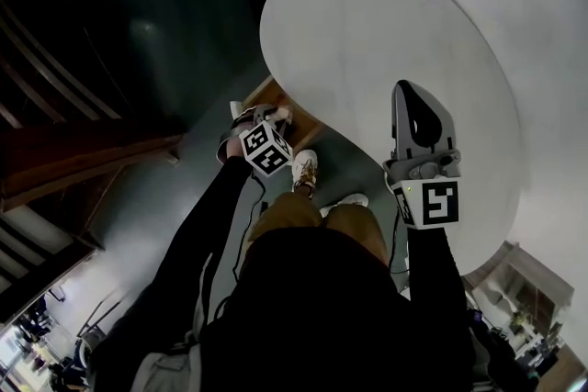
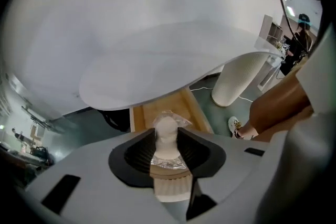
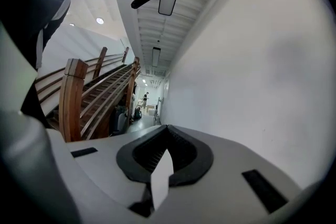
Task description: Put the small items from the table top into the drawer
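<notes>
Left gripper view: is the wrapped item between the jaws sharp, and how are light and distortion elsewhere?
Left gripper view: wrapped white item soft, little detail; table top bowed by the wide lens, corners dark. Head view: floor dim with glare patches, table top evenly lit. Right gripper view: wall bright and featureless, staircase fairly sharp.

Dark glossy floor (image 1: 138, 41), white wall (image 3: 252, 60), wooden staircase (image 3: 89, 97).

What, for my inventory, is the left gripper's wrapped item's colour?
The wrapped item is white; best in left gripper view.
</notes>
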